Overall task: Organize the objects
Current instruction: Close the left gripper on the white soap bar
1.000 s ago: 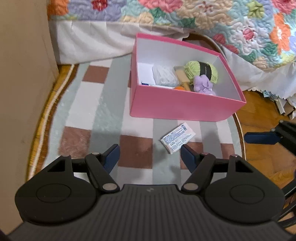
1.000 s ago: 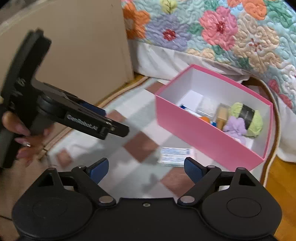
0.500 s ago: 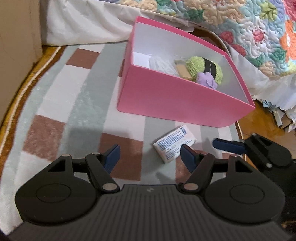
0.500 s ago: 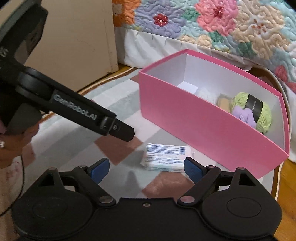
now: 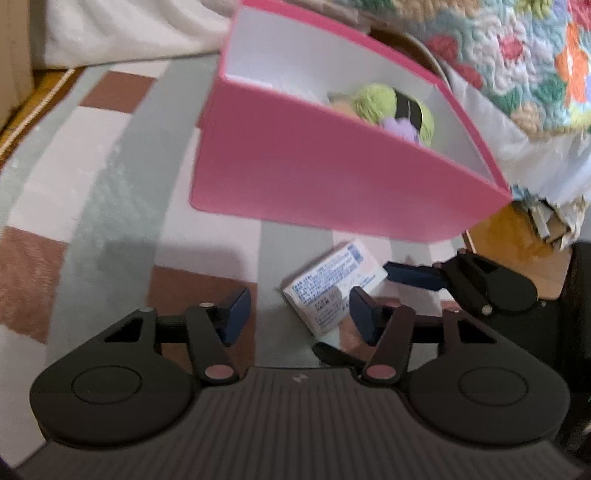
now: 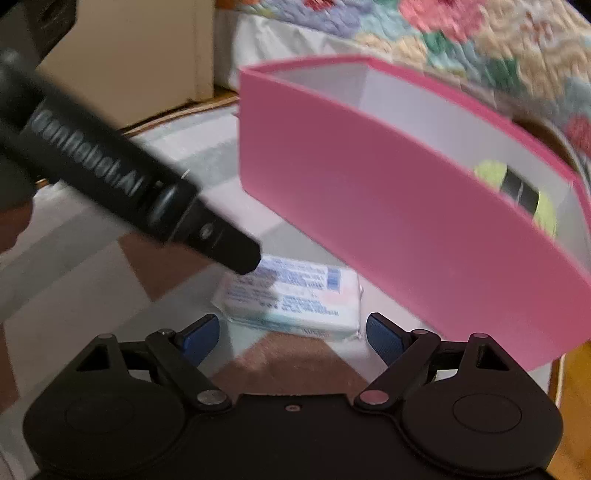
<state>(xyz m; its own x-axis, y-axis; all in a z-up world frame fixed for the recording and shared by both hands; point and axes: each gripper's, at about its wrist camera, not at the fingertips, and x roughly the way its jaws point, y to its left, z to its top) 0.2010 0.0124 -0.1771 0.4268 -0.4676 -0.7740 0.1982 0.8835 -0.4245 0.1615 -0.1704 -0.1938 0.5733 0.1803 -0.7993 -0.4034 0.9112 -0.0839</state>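
Observation:
A small white packet with blue print lies on the rug just in front of the pink box; it also shows in the right wrist view. The pink box holds a green yarn ball and a purple item. My left gripper is open, low over the rug, its right fingertip beside the packet. My right gripper is open, just short of the packet. The right gripper's finger touches or nearly touches the packet's right end.
A checked rug covers the floor. A bed with a floral quilt and white skirt stands behind the box. A beige cabinet is at the left. Wood floor and paper scraps lie to the right.
Both grippers have moved down and closer to the packet. The box now fills more of each view. Both stay open.

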